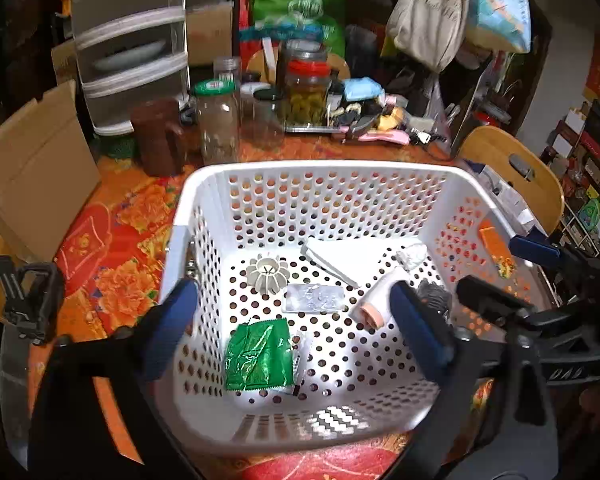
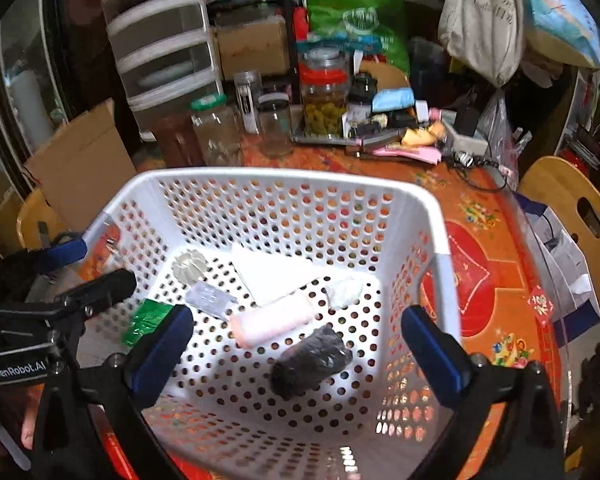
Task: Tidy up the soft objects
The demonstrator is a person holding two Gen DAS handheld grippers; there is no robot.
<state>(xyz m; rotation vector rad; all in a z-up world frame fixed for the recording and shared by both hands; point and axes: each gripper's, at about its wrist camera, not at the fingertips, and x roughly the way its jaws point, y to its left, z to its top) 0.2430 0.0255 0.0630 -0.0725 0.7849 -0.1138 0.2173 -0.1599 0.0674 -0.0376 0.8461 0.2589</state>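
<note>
A white perforated basket (image 1: pixel 204 200) sits on an orange floral tablecloth (image 1: pixel 112 264), and both grippers hang over its near rim. The left gripper (image 1: pixel 296 320) has its blue-padded fingers (image 1: pixel 168 324) spread wide apart, gripping nothing. Inside the basket, from left to right: a crumpled green foil packet (image 1: pixel 260 356) lies flat on the floor near the front, a white ribbed plastic piece (image 1: pixel 267 274) sits behind it, and a clear plastic packet (image 1: pixel 315 298) lies just beside that. Then come a folded white cloth (image 1: pixel 340 256) toward the back, a pink rolled towel (image 2: pixel 272 320) (one end faces the left camera), a small white wad (image 2: pixel 344 292) and a black bundle (image 2: pixel 312 360) nearest the front right. The right gripper (image 2: pixel 300 348) hovers above the black bundle, fingers (image 2: pixel 436 356) likewise apart and empty. Glass jars (image 1: pixel 220 124) stand beyond the basket.
</note>
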